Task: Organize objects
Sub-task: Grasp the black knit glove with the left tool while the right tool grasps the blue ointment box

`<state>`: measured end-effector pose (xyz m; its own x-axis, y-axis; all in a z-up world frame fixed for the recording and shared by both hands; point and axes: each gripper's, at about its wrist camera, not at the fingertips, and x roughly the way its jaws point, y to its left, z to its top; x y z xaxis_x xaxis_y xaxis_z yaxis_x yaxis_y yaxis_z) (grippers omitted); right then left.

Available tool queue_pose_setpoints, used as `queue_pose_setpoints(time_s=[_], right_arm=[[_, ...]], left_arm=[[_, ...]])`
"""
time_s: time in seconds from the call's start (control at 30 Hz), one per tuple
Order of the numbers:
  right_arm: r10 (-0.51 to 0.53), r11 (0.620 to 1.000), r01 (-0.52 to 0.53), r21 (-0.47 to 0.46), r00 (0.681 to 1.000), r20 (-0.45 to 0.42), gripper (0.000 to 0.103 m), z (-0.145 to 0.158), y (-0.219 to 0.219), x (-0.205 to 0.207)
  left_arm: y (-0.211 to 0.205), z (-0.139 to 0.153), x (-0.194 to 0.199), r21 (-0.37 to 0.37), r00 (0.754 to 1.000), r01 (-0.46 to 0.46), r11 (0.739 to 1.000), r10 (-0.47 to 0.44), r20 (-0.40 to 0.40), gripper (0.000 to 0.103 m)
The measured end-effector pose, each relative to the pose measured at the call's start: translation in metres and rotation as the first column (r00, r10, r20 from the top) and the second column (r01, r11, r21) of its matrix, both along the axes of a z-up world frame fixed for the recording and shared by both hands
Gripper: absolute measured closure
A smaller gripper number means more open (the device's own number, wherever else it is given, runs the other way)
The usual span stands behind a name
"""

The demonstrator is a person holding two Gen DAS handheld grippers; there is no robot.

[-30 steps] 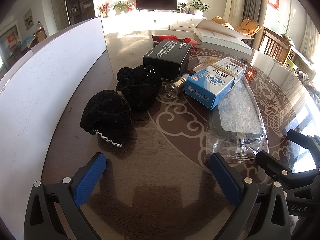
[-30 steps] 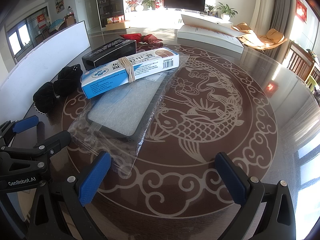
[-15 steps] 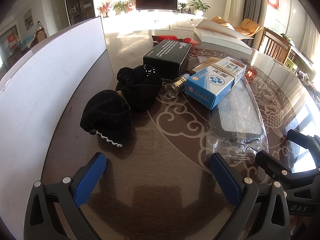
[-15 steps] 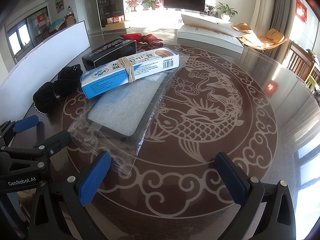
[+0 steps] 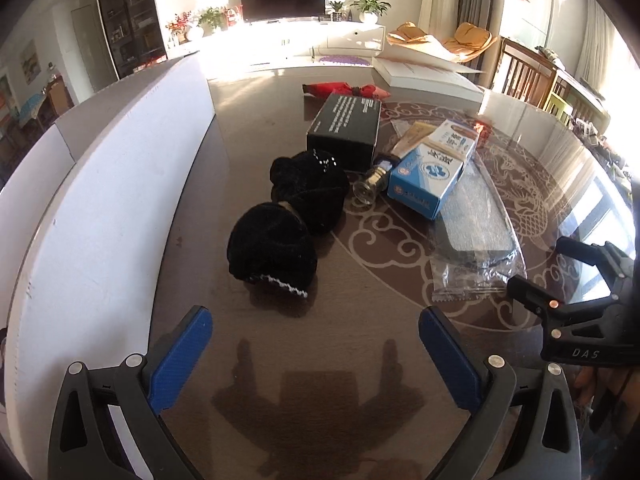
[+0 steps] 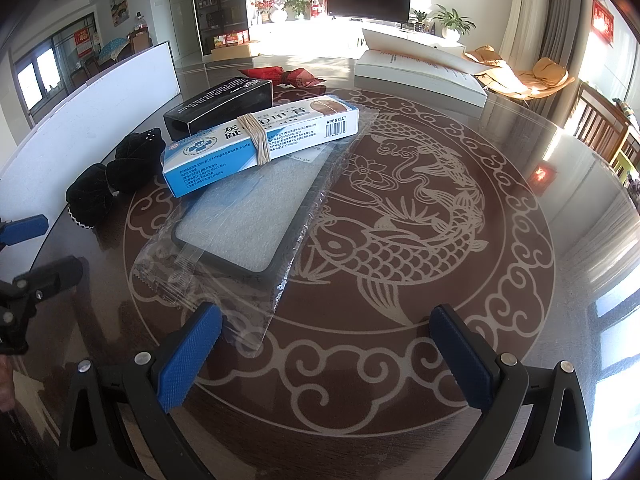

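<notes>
so nothing has moved since a second ago: left tongs (image 5: 314,354) and right tongs (image 6: 326,350) stay spread and empty above the worktop (image 6: 500,240), so organizing is not started.

Your left gripper (image 5: 316,340) now sits further to its left, closer to the white board (image 5: 100,200), and is turned slightly to the right. In its own view, the board fills more of the left side. The black fabric bundle (image 5: 276,248) appears nearer the middle, almost straight ahead of the gap between the fingers. The television (image 5: 282,0) at the far wall slides a little to the left in the view. From the right wrist view, you can see the same shift: the left gripper's blue pad (image 6: 26,227) is closer to the left edge of the view, and less of its black frame shows.
</notes>
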<state>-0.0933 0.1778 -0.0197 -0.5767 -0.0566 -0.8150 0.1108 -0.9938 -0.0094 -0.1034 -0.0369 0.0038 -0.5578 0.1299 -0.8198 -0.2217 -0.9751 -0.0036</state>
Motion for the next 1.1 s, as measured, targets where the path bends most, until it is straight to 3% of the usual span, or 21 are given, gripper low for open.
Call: queue_pose_setpoints(time_s=[0.1,0.27,0.3,0.33,0.37,0.47,0.7,0.87,0.97,1.0,1.1], right_arm=[[0.0,1.0,0.0,0.0,1.0,0.0,0.0,0.0,0.0,0.0],[0.0,1.0,0.0,0.0,1.0,0.0,0.0,0.0,0.0,0.0],[0.0,1.0,0.0,0.0,1.0,0.0,0.0,0.0,0.0,0.0],[0.0,1.0,0.0,0.0,1.0,0.0,0.0,0.0,0.0,0.0],[0.0,1.0,0.0,0.0,1.0,0.0,0.0,0.0,0.0,0.0],[0.0,1.0,0.0,0.0,1.0,0.0,0.0,0.0,0.0,0.0],[0.0,1.0,0.0,0.0,1.0,0.0,0.0,0.0,0.0,0.0],[0.0,1.0,0.0,0.0,1.0,0.0,0.0,0.0,0.0,0.0],[0.001,1.0,-0.001,-0.013,1.0,-0.001,0.0,0.001,0.001,0.002],[-0.008,1.0,0.008,-0.017,1.0,-0.009,0.001,0.005,0.003,0.006],[-0.016,1.0,0.019,0.016,0.988,-0.151,0.001,0.042,-0.006,0.013]], left_arm=[[-0.005,0.008,-0.031,0.044,0.999,0.005,0.999,-0.007,0.043,0.0],[-0.008,-0.019,-0.077,0.075,0.988,-0.028,0.997,0.016,0.15,0.0],[-0.008,-0.022,-0.079,0.08,0.989,-0.02,0.997,0.008,0.147,0.006],[-0.006,-0.022,-0.077,0.05,0.993,-0.012,0.999,0.006,0.116,0.024],[-0.002,-0.022,-0.076,0.013,0.996,-0.001,1.0,0.0,0.09,0.049],[0.0,-0.021,-0.059,0.007,0.997,0.007,1.0,-0.007,0.077,0.062],[0.006,-0.025,0.028,-0.021,0.998,-0.069,0.997,0.069,0.004,0.057],[0.0,-0.03,0.035,-0.013,0.994,-0.113,0.994,0.113,-0.014,0.025],[-0.002,-0.031,0.034,-0.01,0.992,-0.126,0.992,0.126,-0.017,0.021],[-0.002,-0.031,0.035,-0.009,0.992,-0.126,0.992,0.126,-0.02,0.02],[-0.002,-0.032,0.037,-0.006,0.993,-0.119,0.993,0.119,-0.019,0.016]])
